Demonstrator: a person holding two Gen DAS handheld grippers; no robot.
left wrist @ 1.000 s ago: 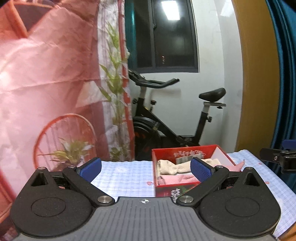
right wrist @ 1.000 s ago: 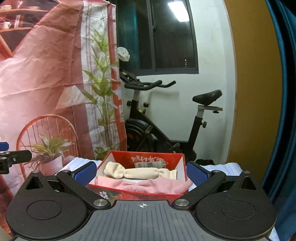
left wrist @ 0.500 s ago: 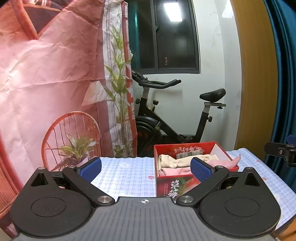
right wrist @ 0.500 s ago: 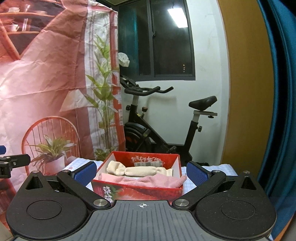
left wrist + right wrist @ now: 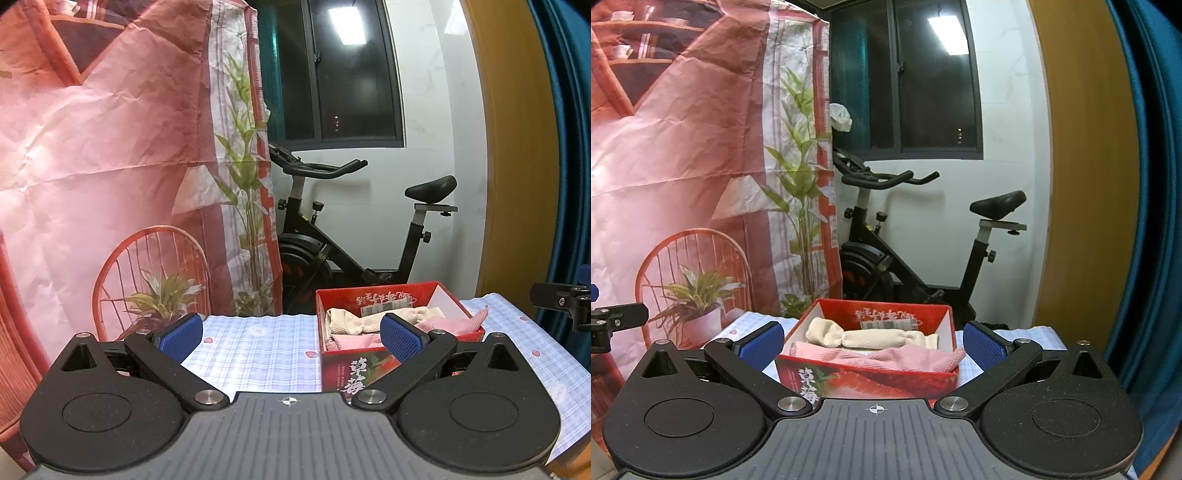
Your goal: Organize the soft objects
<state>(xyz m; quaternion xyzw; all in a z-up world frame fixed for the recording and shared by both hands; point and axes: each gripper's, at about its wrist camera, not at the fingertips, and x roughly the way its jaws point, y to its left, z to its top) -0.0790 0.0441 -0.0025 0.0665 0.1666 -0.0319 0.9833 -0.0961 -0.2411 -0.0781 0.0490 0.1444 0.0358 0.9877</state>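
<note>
Strawberries and large Chinese characters, 草莓, are printed on the near wall of the red box [image 5: 864,380], and more writing runs upside down along the inside of its far wall, too small to read. A small printed label lies against that far wall, also illegible. The box sits on a table covered with a blue checked cloth [image 5: 255,350].

Inside it, a cream rolled cloth [image 5: 871,338] lies with its long axis across the box, left to right in the right wrist view, one bunched end toward the left wall. A pink cloth [image 5: 886,360] lies in front of it along the near wall, also crosswise, its right end draped over the box's right corner.

The right gripper [image 5: 873,341] has its jaws spread wide, empty, with the box seen between its blue pads. The left gripper [image 5: 291,332] is likewise spread wide and empty, aimed at bare tablecloth, with the box behind its right finger.

The left wrist view shows the box [image 5: 399,332] from an angle, so the cream cloth [image 5: 354,321] and pink cloth [image 5: 454,323] look foreshortened, and the other gripper's tip shows at its right edge. The right wrist view shows the box head-on. Both views show an exercise bike [image 5: 923,240] and a printed backdrop [image 5: 110,166] behind the table.
</note>
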